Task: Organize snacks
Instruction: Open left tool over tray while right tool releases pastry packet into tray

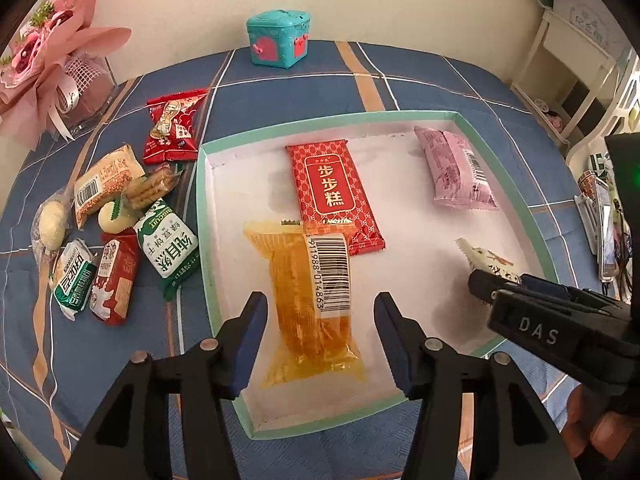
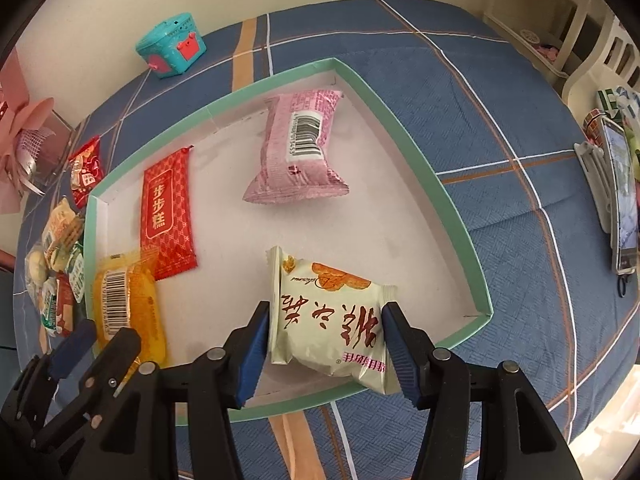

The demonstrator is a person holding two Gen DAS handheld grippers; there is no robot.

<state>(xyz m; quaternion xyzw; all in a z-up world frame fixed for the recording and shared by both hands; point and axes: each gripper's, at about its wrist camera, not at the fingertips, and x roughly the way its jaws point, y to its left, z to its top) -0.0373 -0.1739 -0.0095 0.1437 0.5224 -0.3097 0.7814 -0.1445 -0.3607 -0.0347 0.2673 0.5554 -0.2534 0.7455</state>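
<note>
**Four snacks in the tray, a pile left beside it**

Blue checked cloth (image 1: 420, 80) covers the table, which stands against a cream wall with a teal toy box (image 1: 279, 38) at its far edge and a pink bouquet (image 1: 48, 52) off to the left. A shallow tray with a green rim (image 1: 516, 184) lies in the middle.

Four packets are inside the tray: a red bar (image 1: 332, 192) near the centre, a pink packet (image 2: 298, 148) toward the far right corner, an orange packet (image 1: 312, 300) at the near left, and a cream packet (image 2: 332, 320) at the near right.

The left gripper (image 1: 320, 336) hangs over the orange packet with its jaws wide, a clear gap on either side of the wrapper, so that packet looks set down and let go. The right gripper (image 2: 324, 348) has its jaws drawn in against both sides of the cream packet, which seems to be gripped low over the tray floor; whether it rests on the floor I cannot tell.

By my count the job is under halfway. A heap of loose snacks (image 1: 116, 224) lies on the cloth just left of the tray, among them a red peanut packet (image 1: 176, 128) and green biscuit packets (image 1: 168, 248), none yet moved.
</note>
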